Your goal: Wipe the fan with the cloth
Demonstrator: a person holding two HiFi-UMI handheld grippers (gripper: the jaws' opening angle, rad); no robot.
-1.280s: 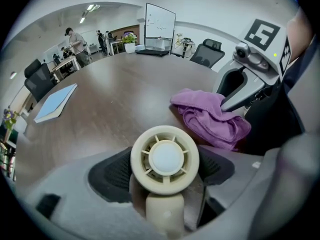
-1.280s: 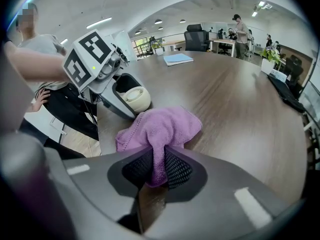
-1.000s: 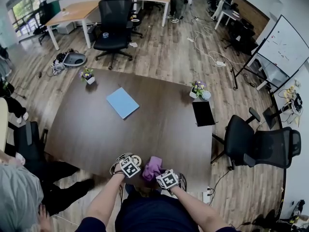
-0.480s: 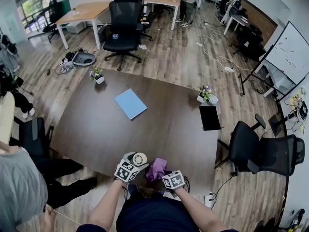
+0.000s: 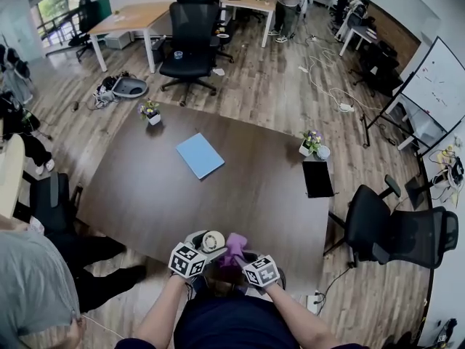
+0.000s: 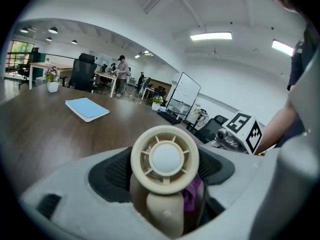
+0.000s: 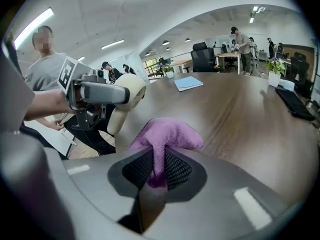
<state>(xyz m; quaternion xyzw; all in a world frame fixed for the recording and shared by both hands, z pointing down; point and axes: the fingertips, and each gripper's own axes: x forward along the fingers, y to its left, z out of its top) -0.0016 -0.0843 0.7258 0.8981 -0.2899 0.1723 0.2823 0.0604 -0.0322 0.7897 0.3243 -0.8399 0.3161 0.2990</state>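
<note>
A small cream hand-held fan (image 5: 211,240) is at the table's near edge, with my left gripper (image 5: 205,248) shut on its handle. In the left gripper view the fan's round head (image 6: 165,159) faces the camera above the jaws of that gripper (image 6: 165,189). My right gripper (image 5: 243,259) is shut on a purple cloth (image 5: 235,247), whose bunched top (image 7: 170,134) sticks out past the pinching jaws of the gripper (image 7: 157,170). The cloth sits just right of the fan (image 7: 127,96), close to it or touching. A bit of the cloth (image 6: 192,194) shows behind the fan's stem.
On the dark brown table (image 5: 145,195) lie a blue notebook (image 5: 200,155) and a black tablet (image 5: 317,178), with small flower pots at the far left (image 5: 152,112) and far right (image 5: 311,142). A black office chair (image 5: 385,227) stands to the right. A person in grey (image 5: 29,282) sits at the left.
The left gripper has lifted and rolled the fan, so its head now shows more. The right gripper has risen with the cloth, closer to the fan.
</note>
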